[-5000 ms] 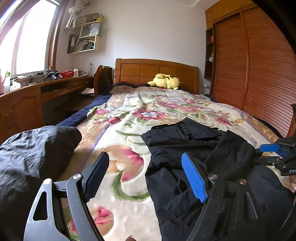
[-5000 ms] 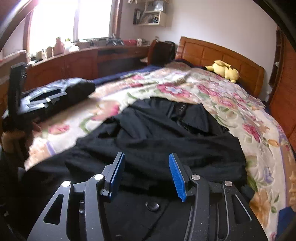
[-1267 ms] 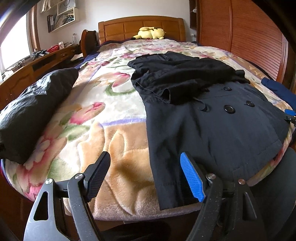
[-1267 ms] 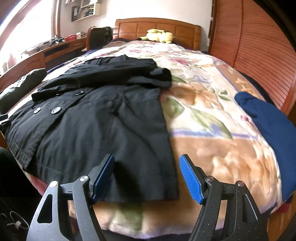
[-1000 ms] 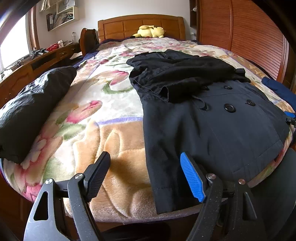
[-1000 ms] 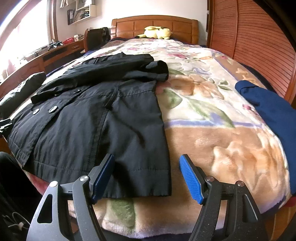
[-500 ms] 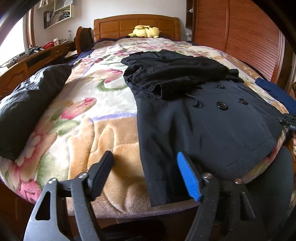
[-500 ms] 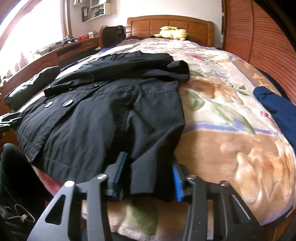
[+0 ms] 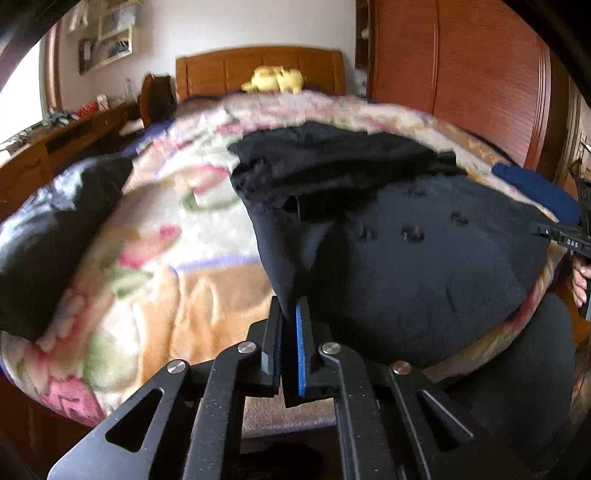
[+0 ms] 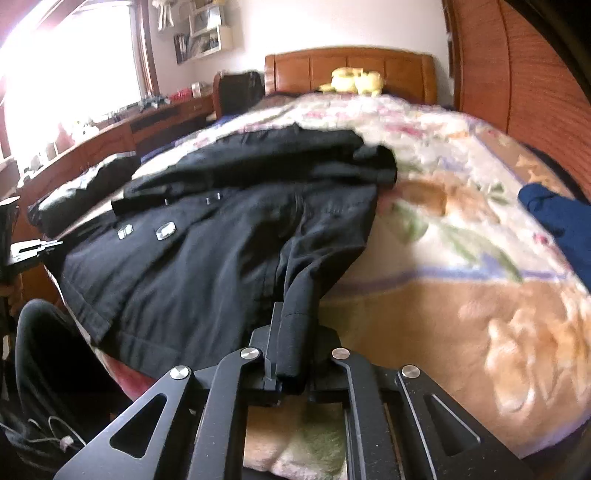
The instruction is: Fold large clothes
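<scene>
my left gripper (image 9: 289, 317) and right gripper (image 10: 291, 332) have just closed, each clamped on a hem corner of the black coat (image 10: 229, 236), which stretches lengthwise away from my fingers, collar far.

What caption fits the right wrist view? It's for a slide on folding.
Right gripper shut on the hem corner of a black coat spread across a floral blanket.

At your 12 o'clock stands a wooden headboard (image 10: 349, 70) against a white wall (image 10: 332, 26); bright window (image 10: 70, 55) at 10, louvred wardrobe doors (image 9: 461, 66) at 2, wooden desk (image 10: 110, 136) beneath the window.
</scene>
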The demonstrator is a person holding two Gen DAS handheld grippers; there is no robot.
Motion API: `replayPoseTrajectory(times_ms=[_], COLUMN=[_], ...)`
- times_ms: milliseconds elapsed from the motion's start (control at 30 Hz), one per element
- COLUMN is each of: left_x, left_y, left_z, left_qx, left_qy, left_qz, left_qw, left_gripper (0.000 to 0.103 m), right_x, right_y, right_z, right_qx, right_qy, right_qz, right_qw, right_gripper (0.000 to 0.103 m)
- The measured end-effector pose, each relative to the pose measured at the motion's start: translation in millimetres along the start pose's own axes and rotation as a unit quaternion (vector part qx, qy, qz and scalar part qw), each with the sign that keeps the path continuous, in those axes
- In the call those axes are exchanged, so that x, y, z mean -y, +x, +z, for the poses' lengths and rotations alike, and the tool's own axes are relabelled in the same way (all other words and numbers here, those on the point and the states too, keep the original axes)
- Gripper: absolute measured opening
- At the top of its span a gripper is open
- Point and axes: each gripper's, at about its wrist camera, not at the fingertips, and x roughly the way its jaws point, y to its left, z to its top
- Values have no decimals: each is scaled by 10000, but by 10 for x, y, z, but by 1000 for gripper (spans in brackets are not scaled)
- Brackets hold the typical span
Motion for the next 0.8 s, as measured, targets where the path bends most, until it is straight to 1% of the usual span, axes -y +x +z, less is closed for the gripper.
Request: replayPoseTrajectory(times_ms=[100,300,433,500,567,633,700,800], left_x=[-13,16,-25,-60,-103,-145,-198,-250], left_y=[-184,-630,-943,-1035,-1076,-1025,-938,-706], left_z=[110,334,437,514,596,709,813,1031], left_qx=[286,893,1310,1445,1568,1625,1650,1633], left_qy=[-50,79,-3,1,11,28,-24,46], left_qz=[40,149,110,75,106,152,126,250], left_qw=[9996,9959,9913,9895,9876,9866,9862,9863], left_gripper=[6,6,5,5,5,5,5,5], right_x=[5,-89,-114,-80,-25,26,74,105], right_y=[-177,-641,-970,-1122,-1209,-1205,-1142,-939], right_z=[75,259,322,365,432,511,624,817], right_qx=[207,703,1054,1217,1334,1387,1411,1391], right_qy=[77,-117,-86,-47,-71,-128,-135,-161], right_qz=[93,215,392,479,489,413,368,290], right_qw=[9997,9972,9936,9914,9898,9894,9892,9897], right_gripper=[7,7,7,7,7,7,7,7])
